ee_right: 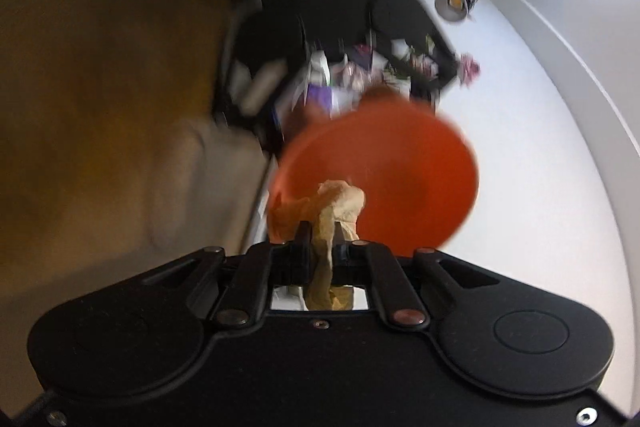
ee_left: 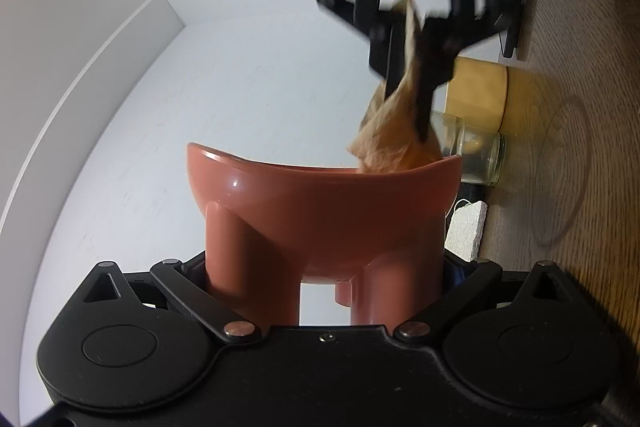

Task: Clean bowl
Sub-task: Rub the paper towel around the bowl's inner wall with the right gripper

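L gripper [ee_left: 324,291] clamps the red footed bowl [ee_left: 320,203] by its legs, held off the table w/ its mouth turned toward the R gripper [ee_right: 320,247], which is pinched tight on a tan cloth [ee_right: 332,211] dipping over the bowl's near rim.

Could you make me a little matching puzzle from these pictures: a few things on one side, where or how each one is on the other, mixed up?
Things:
1. bowl
2. cloth
3. glass jar
4. white sponge

Places or states:
A. lying on its side on the wooden table
B. pinched in the right gripper
C. held by its legs in the left gripper
D. resting by the table edge, below the jar in the left view

Pairs: 1-C, 2-B, 3-A, 4-D
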`<state>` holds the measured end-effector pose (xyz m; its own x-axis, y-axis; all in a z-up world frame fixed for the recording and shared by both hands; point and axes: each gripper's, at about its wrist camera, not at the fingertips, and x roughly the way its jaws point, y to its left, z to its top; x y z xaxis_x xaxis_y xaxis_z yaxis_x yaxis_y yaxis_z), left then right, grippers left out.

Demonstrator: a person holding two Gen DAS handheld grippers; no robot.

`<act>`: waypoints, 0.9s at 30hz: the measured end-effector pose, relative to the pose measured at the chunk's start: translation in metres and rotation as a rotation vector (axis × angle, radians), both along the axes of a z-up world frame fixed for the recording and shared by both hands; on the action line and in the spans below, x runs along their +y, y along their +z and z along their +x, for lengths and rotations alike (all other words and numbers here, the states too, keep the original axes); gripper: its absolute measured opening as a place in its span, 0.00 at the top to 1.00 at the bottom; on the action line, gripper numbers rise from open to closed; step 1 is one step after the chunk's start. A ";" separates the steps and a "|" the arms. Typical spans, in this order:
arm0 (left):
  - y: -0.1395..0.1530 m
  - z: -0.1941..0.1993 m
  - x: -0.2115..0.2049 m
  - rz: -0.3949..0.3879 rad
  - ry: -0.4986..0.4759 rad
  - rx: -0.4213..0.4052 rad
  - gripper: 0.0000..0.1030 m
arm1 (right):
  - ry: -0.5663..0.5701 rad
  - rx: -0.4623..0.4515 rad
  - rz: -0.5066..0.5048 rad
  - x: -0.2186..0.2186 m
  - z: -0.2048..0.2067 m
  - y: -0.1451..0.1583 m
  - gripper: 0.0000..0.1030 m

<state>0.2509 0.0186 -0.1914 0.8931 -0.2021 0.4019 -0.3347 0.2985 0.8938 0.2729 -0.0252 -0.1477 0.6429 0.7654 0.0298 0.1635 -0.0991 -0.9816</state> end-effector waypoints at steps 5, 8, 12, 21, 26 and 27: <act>0.000 0.001 0.000 0.000 -0.001 0.000 0.06 | 0.113 -0.048 0.046 0.005 -0.028 0.010 0.93; 0.000 0.002 0.000 0.000 -0.001 0.000 0.06 | 0.083 -0.091 0.117 0.011 -0.020 0.030 0.93; 0.000 0.002 0.000 0.000 -0.002 0.000 0.06 | -0.070 -0.092 0.186 0.014 0.021 0.053 0.92; -0.001 0.003 -0.001 0.000 -0.002 0.000 0.05 | -0.185 0.030 0.003 -0.009 0.042 0.002 0.93; -0.001 0.003 -0.001 0.000 -0.002 0.000 0.06 | -0.096 0.065 -0.049 -0.013 0.007 -0.014 0.92; -0.001 0.004 -0.001 0.000 -0.002 0.000 0.05 | -0.082 0.067 -0.047 -0.013 0.002 -0.014 0.92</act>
